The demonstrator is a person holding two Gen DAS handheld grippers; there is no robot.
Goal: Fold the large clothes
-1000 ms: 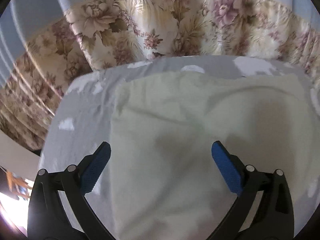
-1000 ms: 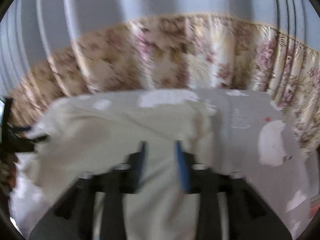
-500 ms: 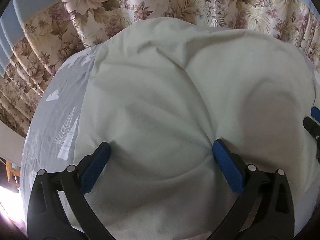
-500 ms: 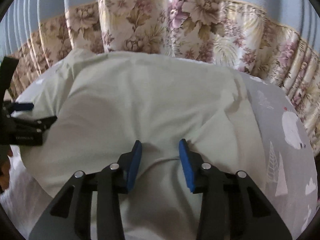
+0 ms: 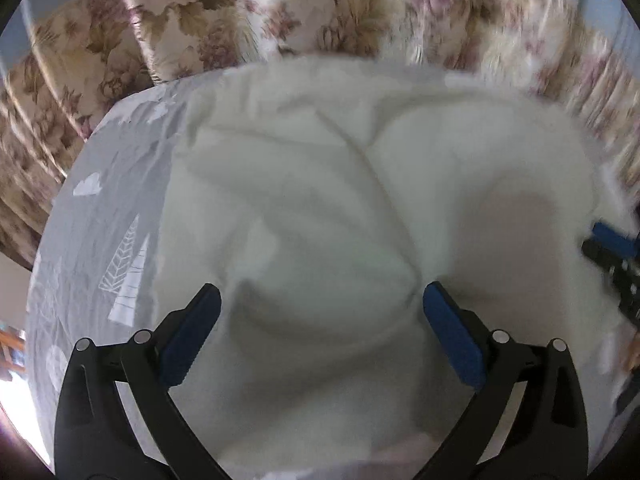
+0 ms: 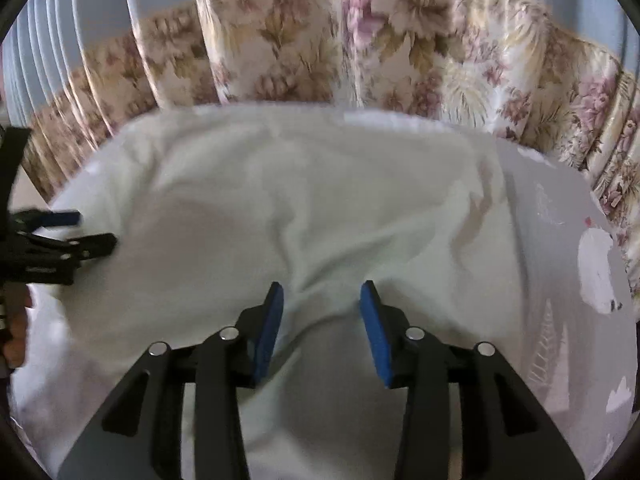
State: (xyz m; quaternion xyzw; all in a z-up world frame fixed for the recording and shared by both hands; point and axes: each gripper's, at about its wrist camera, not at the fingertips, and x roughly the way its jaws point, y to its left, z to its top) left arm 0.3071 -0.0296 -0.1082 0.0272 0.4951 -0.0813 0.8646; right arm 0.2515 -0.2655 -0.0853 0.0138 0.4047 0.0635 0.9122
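Observation:
A large pale cream garment (image 5: 320,180) lies rumpled across a grey printed bedsheet (image 5: 120,184). My left gripper (image 5: 318,292) stands wide open low over the garment's near part, with a soft bulge of cloth between its blue pads. The right gripper (image 5: 612,240) shows at this view's right edge. In the right wrist view the same garment (image 6: 280,200) fills the middle. My right gripper (image 6: 322,286) has its jaws partly apart and opening, with a ridge of cloth between the pads and not pinched. The left gripper (image 6: 64,232) shows at the left edge.
A floral curtain (image 6: 320,40) hangs close behind the bed, with blue fabric above it. Bare grey bedsheet (image 6: 560,240) with white tree and cloud prints lies to the right of the garment. A hand (image 6: 16,320) shows at the far left.
Both grippers have come down closer to the garment, which now fills most of each view and shows more creases. The right jaws narrowed, then widened a little.

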